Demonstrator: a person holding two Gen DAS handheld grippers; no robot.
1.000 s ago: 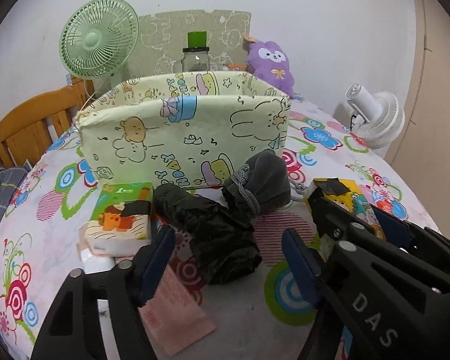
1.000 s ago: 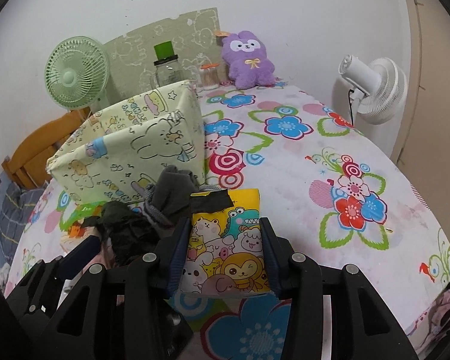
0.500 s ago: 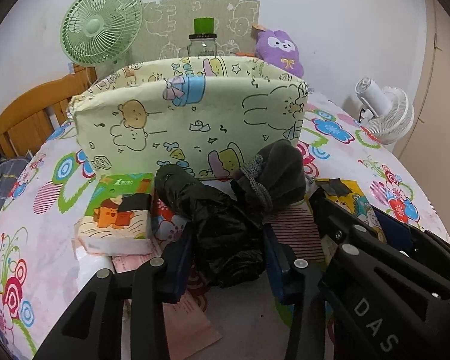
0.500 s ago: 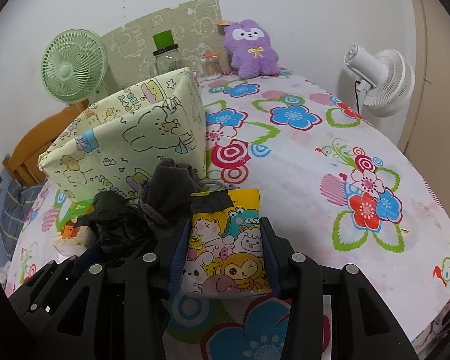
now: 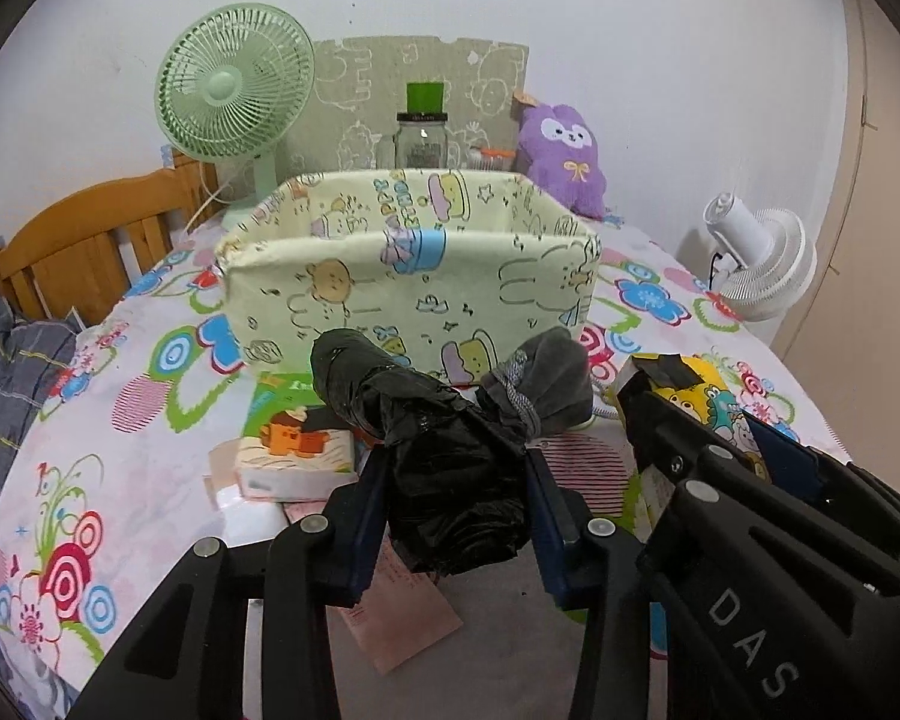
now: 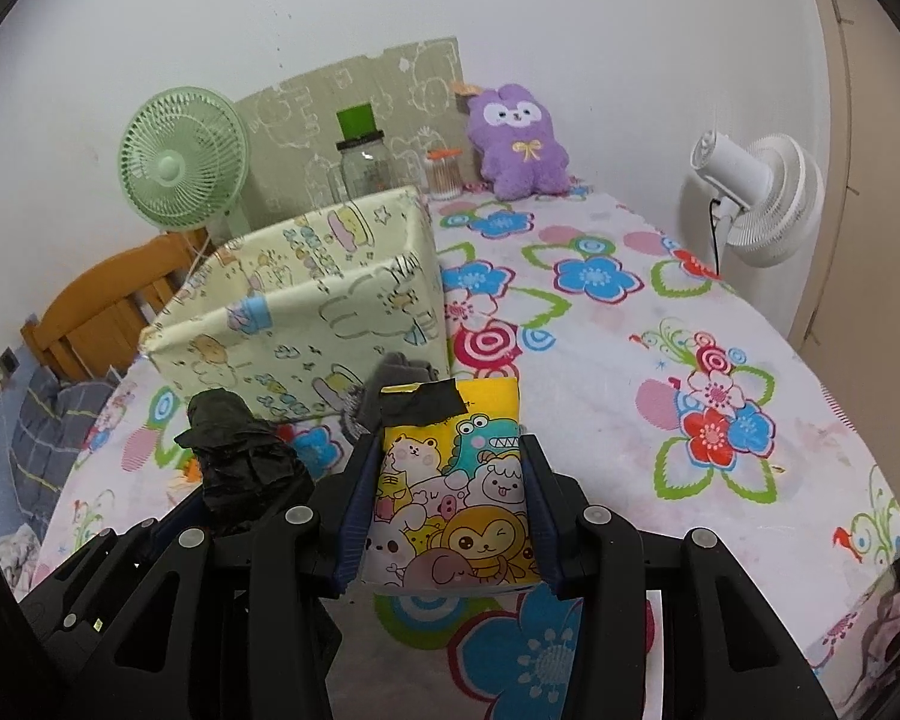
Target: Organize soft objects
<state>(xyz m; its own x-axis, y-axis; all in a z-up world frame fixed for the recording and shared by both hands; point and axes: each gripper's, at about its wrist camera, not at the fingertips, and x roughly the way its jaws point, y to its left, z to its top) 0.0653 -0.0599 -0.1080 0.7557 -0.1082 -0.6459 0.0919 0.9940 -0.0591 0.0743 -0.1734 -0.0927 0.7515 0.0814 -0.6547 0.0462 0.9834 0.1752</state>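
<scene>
My left gripper (image 5: 455, 477) is shut on a crumpled black plastic bag (image 5: 444, 456), held a little above the flowered tablecloth. My right gripper (image 6: 447, 471) is shut on a yellow cartoon-animal tissue pack (image 6: 453, 480) sealed with black tape, also raised. Just beyond both stands a pale green fabric storage box (image 5: 408, 276) printed with cartoons, its top open. A grey bundled sock (image 5: 546, 387) lies against the box's front. In the right wrist view the black bag (image 6: 240, 456) hangs to the left, in front of the box (image 6: 306, 312).
A green-and-white tissue pack (image 5: 297, 444) and pink paper slips (image 5: 402, 606) lie at front left. A green fan (image 5: 234, 90), glass jar (image 5: 423, 141) and purple plush (image 5: 564, 156) stand at the back. A white fan (image 5: 759, 264) is at the right, a wooden chair (image 5: 84, 240) at the left.
My left gripper closed around the black bag and lifted it. Both grippers rose with their loads, so the box's inside now shows.
</scene>
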